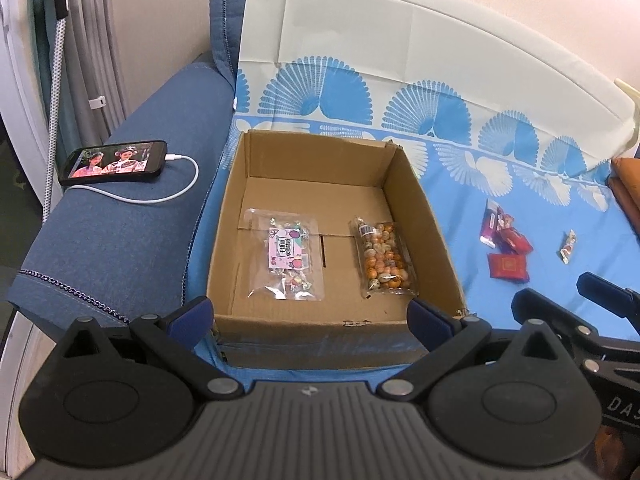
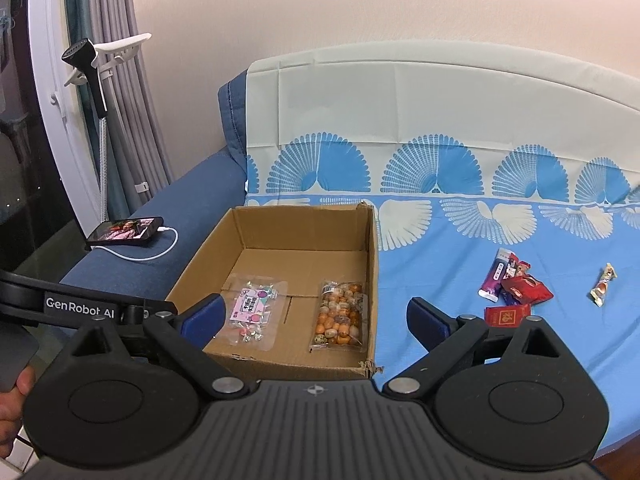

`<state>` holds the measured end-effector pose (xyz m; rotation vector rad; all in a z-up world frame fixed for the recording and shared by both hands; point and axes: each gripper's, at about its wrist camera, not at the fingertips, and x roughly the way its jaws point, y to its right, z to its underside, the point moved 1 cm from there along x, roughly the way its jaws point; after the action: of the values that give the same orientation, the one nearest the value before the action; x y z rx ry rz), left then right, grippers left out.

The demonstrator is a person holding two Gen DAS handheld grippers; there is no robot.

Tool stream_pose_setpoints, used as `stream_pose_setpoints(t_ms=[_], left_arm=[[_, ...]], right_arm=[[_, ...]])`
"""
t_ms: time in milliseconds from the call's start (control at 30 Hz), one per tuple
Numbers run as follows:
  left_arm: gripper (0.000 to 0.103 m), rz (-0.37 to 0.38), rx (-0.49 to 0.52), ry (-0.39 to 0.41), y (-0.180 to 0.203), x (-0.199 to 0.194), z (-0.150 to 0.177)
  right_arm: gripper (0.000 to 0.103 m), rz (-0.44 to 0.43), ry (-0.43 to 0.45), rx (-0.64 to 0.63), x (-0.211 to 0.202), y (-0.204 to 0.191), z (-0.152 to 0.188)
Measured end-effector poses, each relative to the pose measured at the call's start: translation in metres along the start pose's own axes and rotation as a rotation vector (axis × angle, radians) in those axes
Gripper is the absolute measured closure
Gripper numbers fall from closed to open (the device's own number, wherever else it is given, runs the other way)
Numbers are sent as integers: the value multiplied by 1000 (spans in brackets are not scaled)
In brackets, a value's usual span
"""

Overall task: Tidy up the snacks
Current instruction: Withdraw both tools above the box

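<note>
An open cardboard box sits on a blue patterned cloth. Inside lie a clear candy bag with a pink label and a clear bag of orange and speckled snacks. To its right on the cloth lie a pile of red and purple snack packets and one small wrapped candy. My left gripper is open and empty at the box's near edge. My right gripper is open and empty, just right of it.
A phone playing video, with a white charging cable, lies on the blue sofa arm to the left. A garment steamer and curtains stand far left. An orange cushion is at the right edge.
</note>
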<state>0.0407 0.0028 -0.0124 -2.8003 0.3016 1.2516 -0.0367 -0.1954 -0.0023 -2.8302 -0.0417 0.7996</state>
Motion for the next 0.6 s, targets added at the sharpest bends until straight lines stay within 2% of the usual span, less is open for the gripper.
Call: stream_pose_setpoints(t_ms=[600], left_arm=[[0,-21,28,-5,6,2,0]], right_arm=[[0,7,-12,27,2,1,1]])
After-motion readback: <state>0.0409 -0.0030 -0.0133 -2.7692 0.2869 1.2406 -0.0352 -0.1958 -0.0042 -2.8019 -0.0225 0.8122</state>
